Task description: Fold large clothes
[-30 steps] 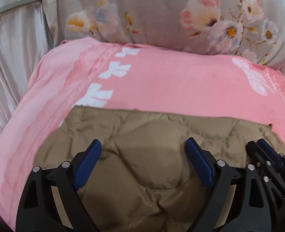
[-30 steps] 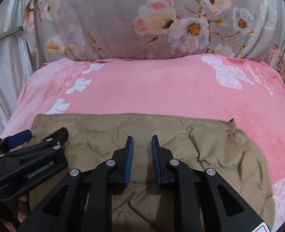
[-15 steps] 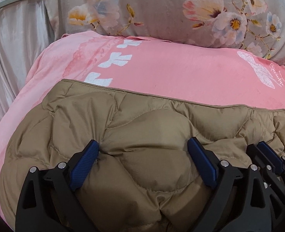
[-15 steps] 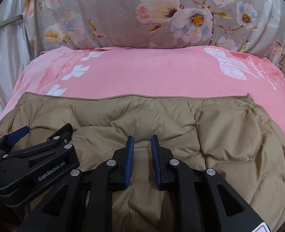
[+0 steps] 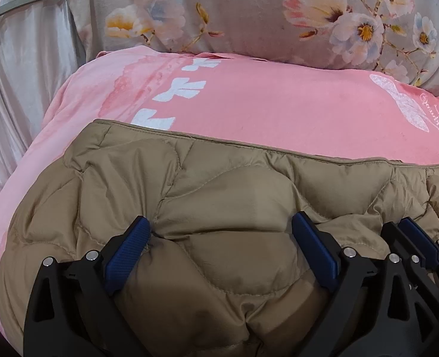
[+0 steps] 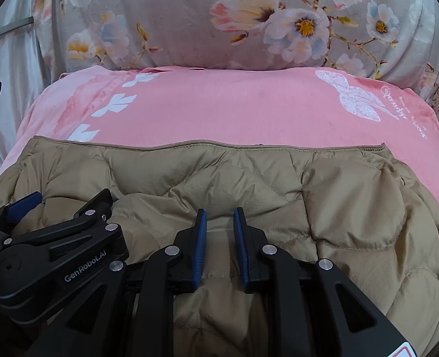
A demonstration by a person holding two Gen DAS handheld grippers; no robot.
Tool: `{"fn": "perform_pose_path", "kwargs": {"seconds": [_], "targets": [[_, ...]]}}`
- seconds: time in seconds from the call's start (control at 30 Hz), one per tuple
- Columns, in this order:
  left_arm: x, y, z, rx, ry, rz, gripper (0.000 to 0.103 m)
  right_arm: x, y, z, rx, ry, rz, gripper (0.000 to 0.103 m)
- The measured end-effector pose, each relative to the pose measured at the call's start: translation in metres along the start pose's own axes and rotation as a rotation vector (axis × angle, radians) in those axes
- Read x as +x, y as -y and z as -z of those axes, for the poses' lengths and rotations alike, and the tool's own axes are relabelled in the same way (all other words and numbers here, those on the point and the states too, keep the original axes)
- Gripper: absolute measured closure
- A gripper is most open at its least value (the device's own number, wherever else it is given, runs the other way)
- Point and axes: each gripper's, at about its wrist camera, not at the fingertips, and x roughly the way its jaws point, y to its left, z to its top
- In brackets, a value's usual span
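A tan quilted puffer jacket [image 5: 225, 184] lies spread on a pink blanket [image 5: 264, 101], its straight hem toward the far side. My left gripper [image 5: 221, 221] rests low on the jacket's near part. Its jaws are opening wide, and a puffed bulge of jacket sits loosely between the blue pads. Just to the right, my right gripper [image 6: 219, 212] has its jaws narrow and pinches a fold of the jacket [image 6: 353, 208]. In the right wrist view the left gripper [image 6: 64, 199] shows at the lower left. The jacket's near edge is hidden under both grippers.
A grey floral cushion [image 6: 249, 20] stands upright behind the pink blanket [image 6: 234, 107]. Pale grey draped cloth [image 5: 20, 83] hangs at the left. Bare pink blanket lies beyond the jacket's hem and along its right side.
The jacket has come down and spread over the blanket, with its hem now farther from me. The left jaws stand a little wider. The right jaws look the same.
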Motion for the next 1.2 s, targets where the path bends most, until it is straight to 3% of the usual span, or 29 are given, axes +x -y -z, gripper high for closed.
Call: {"fn": "perform_pose_path", "kwargs": {"seconds": [0.97,1.2], "targets": [[0.002,0.0089,0.0002,0.043,-0.007,-0.073,0.006,0.0032,-0.0005,-0.0011,-0.019,-0.009,0.019,0.084],[0.002,0.0086,-0.0001,0.038,-0.011,-0.062,0.006,0.004,0.0,-0.002,-0.022,-0.011,0.02,0.084]]}}
